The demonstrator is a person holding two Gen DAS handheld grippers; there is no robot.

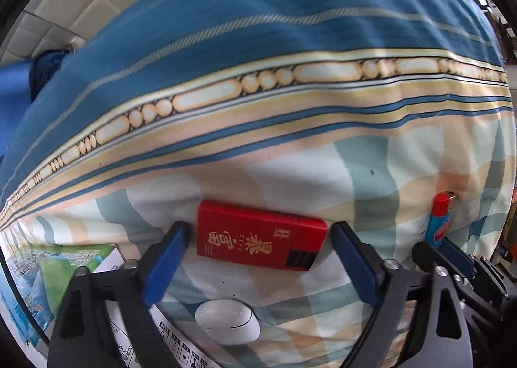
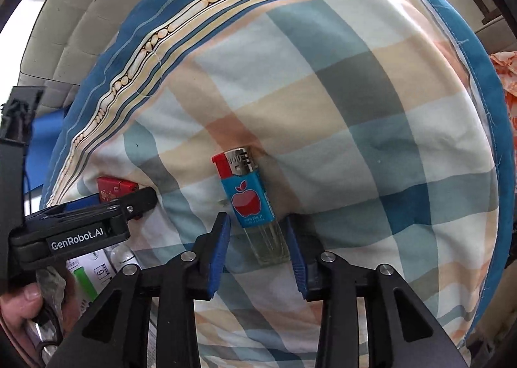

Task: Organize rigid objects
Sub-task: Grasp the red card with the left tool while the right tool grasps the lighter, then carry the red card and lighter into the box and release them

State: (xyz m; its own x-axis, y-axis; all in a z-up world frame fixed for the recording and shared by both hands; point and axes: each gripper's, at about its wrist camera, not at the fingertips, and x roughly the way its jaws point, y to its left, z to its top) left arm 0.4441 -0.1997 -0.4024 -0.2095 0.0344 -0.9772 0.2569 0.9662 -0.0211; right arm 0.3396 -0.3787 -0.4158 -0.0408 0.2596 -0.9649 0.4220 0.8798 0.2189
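Note:
A red cigarette pack [image 1: 258, 237] lies flat on the checked quilt. My left gripper [image 1: 260, 235] is open, one blue pad on each side of the pack, with small gaps. A white oval earbud case [image 1: 227, 321] lies just below the pack. A blue lighter with a red apple print [image 2: 250, 203] lies on the quilt. My right gripper [image 2: 258, 232] is open, its pads on either side of the lighter's clear lower end. The lighter also shows in the left wrist view [image 1: 439, 219], and the pack in the right wrist view [image 2: 114, 188].
A printed cardboard box [image 1: 64, 274] sits at the lower left of the left wrist view. The quilt [image 2: 355, 109] bulges upward with a blue striped border [image 1: 258, 28]. A padded cream headboard [image 2: 80, 18] stands behind. The left gripper's body [image 2: 74, 232] and the holding hand show in the right wrist view.

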